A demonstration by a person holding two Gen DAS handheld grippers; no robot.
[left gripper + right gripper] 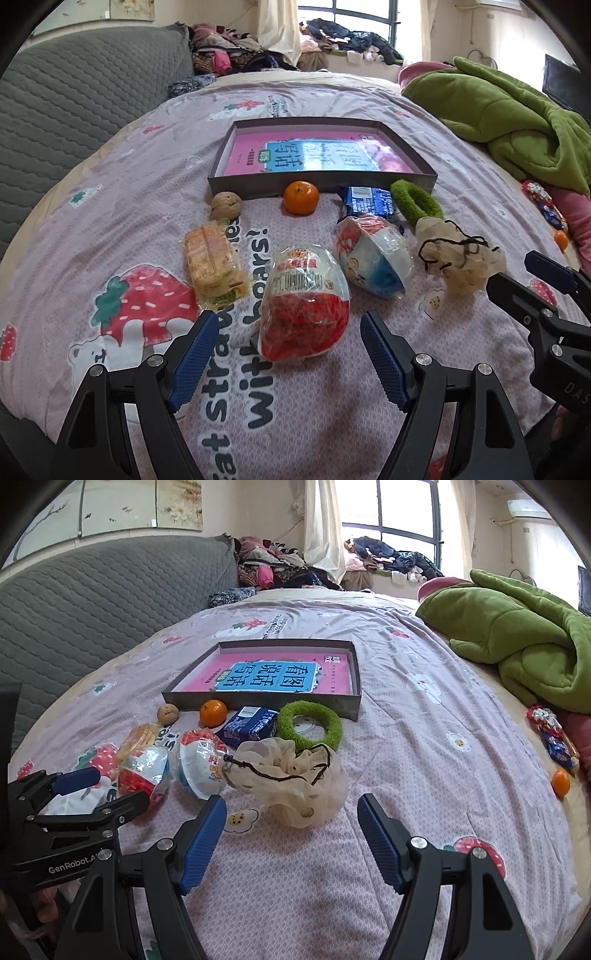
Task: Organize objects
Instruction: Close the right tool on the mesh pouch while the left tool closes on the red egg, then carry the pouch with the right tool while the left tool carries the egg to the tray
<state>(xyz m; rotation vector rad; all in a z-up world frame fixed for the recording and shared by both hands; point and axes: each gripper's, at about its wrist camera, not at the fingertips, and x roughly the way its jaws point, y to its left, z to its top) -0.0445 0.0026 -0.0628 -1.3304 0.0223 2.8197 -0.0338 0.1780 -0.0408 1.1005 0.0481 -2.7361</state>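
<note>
I am working over a bed in a cluttered bedroom, its pink strawberry quilt point(122, 206) spread flat, with a green blanket point(509, 110) heaped on the far right. My landmark is the tray point(236, 186), a shallow grey box with a pink book point(255, 155) lying inside it. Everything to organize is lying on the quilt just in front of the tray.

Touching or nearly touching the tray's near wall are a walnut point(226, 205), an orange point(301, 197), a blue packet point(369, 201) and a green ring point(415, 201). Nearer me than those are a cracker pack point(212, 260), a red egg point(304, 306), a blue egg point(373, 256) and a mesh pouch point(291, 779).

My left gripper point(286, 354) is hovering released, fingers spread on either side of the red egg's near end, touching nothing. My right gripper point(291, 834) is likewise released, lined up just short of the pouch.

I am judging the red egg light, rigid underneath, but wrapped in slick, crinkly film, so I would be closing across its widest middle, gently. The pouch looks soft and floppy; pinching the gathered top by the black drawstring seems safest, since the body would simply collapse.
</note>
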